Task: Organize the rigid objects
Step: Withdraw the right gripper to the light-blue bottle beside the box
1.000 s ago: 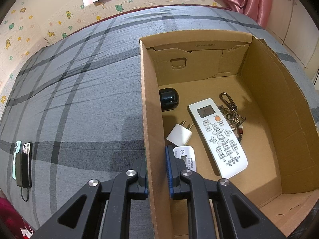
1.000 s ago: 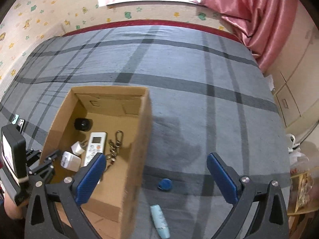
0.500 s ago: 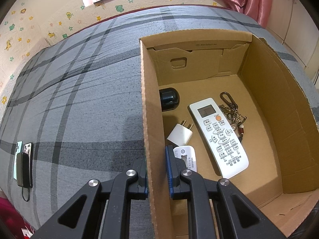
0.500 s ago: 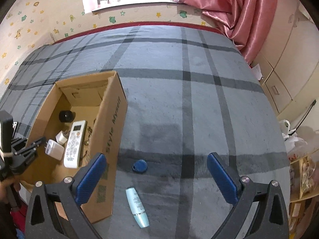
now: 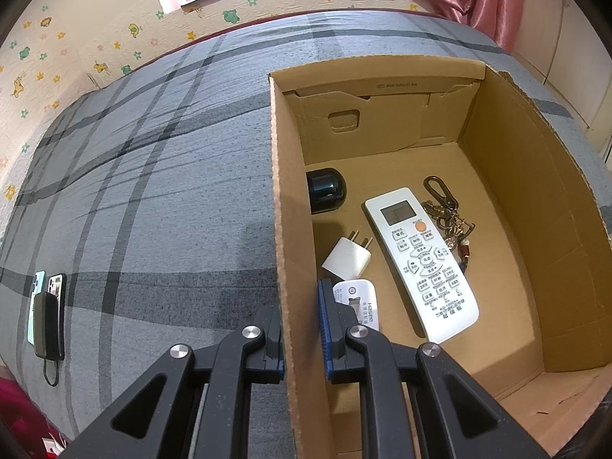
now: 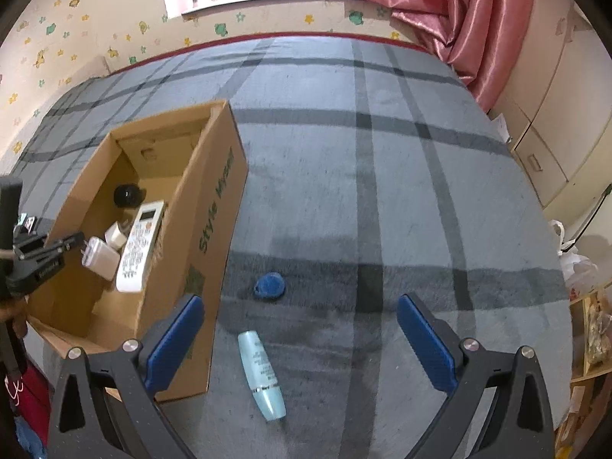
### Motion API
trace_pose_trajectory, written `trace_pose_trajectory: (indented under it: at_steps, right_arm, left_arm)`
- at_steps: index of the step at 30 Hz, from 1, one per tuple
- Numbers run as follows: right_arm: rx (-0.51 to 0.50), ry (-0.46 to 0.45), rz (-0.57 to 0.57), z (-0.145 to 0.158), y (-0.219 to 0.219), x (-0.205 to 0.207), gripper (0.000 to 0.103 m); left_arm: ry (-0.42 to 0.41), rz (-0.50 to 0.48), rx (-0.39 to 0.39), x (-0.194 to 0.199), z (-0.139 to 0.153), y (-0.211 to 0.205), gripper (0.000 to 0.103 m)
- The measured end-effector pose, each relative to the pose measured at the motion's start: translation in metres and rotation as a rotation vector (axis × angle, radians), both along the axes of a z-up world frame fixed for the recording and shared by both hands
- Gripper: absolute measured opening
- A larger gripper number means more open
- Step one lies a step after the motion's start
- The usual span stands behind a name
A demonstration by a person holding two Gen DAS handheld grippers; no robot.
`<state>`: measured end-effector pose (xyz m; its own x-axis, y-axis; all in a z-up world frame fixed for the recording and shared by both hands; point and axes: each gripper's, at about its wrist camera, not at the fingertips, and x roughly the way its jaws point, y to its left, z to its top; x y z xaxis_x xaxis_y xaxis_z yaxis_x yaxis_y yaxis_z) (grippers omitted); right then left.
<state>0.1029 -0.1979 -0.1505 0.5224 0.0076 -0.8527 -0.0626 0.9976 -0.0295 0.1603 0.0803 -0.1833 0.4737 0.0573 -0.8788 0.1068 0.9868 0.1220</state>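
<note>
Brown corrugated cardboard box (image 5: 535, 176), open at the top, sits on a grey plaid bedcover (image 5: 153, 191) whose soft weave is crossed by darker stripes; in the right wrist view the box's outer side (image 6: 214, 206) carries green printed lettering. Its walls are stiff and matte, with a raw fluted edge along the rim. The left gripper (image 5: 300, 329) is clamped on the box's near left wall, one black finger outside and one blue-padded finger inside.

Inside on the box floor lies a long white plastic remote control (image 5: 420, 264) with a small screen, an orange button and rows of pale keys. Beside it, touching its right edge, is a metal keychain with a dark carabiner clip (image 5: 447, 214). Left of the remote lie a white two-prong plug adapter (image 5: 348, 258), a white rounded charger block with printed text (image 5: 359, 302) and, further back, a glossy black rounded object (image 5: 325, 191).

The right gripper (image 6: 300, 340) hangs over the bedcover outside the box with its blue pads wide apart and nothing between them. Beyond it lie a pale blue cylindrical plastic tube (image 6: 262, 375) and a small flat blue disc-shaped object (image 6: 269, 286), near each other but apart.
</note>
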Motion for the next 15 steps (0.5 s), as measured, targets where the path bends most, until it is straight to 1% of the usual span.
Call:
trace_pose_trajectory:
  at_steps: [15]
  right_arm:
    - [-0.009,0.096,0.022,-0.06,-0.001,-0.013,0.103]
  left_arm:
    - [-0.001,0.001,-0.001,0.0,-0.001,0.001,0.015]
